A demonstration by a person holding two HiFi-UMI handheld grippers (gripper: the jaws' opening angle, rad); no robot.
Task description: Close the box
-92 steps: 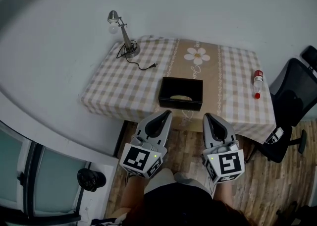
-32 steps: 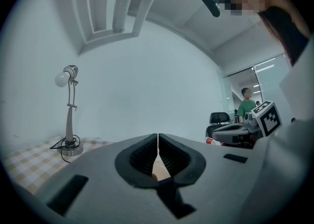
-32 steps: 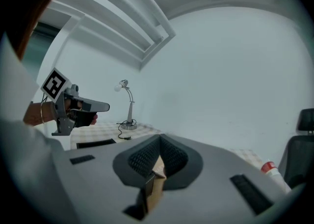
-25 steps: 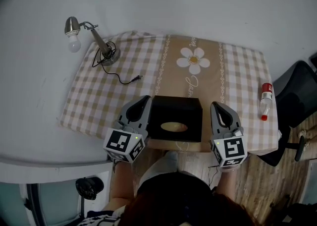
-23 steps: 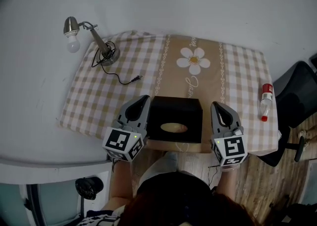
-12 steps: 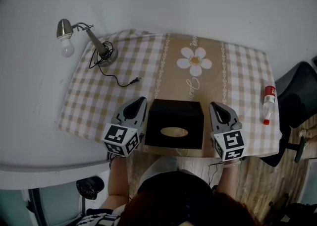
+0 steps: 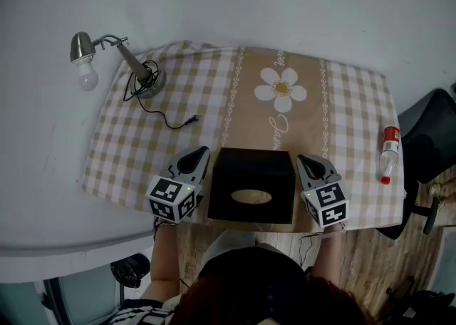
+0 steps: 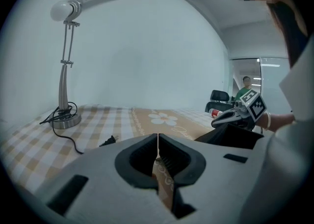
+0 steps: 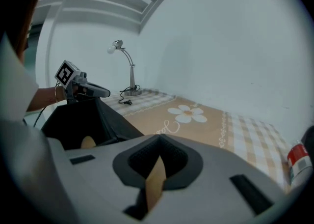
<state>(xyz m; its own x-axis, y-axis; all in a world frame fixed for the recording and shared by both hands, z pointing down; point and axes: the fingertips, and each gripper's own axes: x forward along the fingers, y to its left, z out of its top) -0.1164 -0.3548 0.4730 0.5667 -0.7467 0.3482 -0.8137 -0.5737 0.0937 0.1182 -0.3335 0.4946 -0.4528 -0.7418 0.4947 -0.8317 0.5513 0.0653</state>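
A black box (image 7: 251,184) stands near the table's front edge, its top open, with a tan oval showing inside it. My left gripper (image 7: 201,154) is shut and empty, close against the box's left wall. My right gripper (image 7: 305,162) is also shut and empty, just off the right wall. In the left gripper view the closed jaws (image 8: 157,137) point over the tablecloth, with the box (image 8: 235,137) and the right gripper (image 8: 243,112) off to the right. In the right gripper view the box (image 9: 83,125) is at the left, beyond my shut jaws (image 9: 159,140).
A checked tablecloth (image 7: 335,110) with a daisy print (image 7: 282,90) covers the table. A desk lamp (image 7: 107,53) and its loose cord and plug (image 7: 189,121) sit at the back left. A red-capped bottle (image 7: 388,154) lies at the right edge, beside a black chair (image 7: 427,145).
The head view has shifted a little. Both grippers stay on either side of the box, and the right one has closed in on the right wall.
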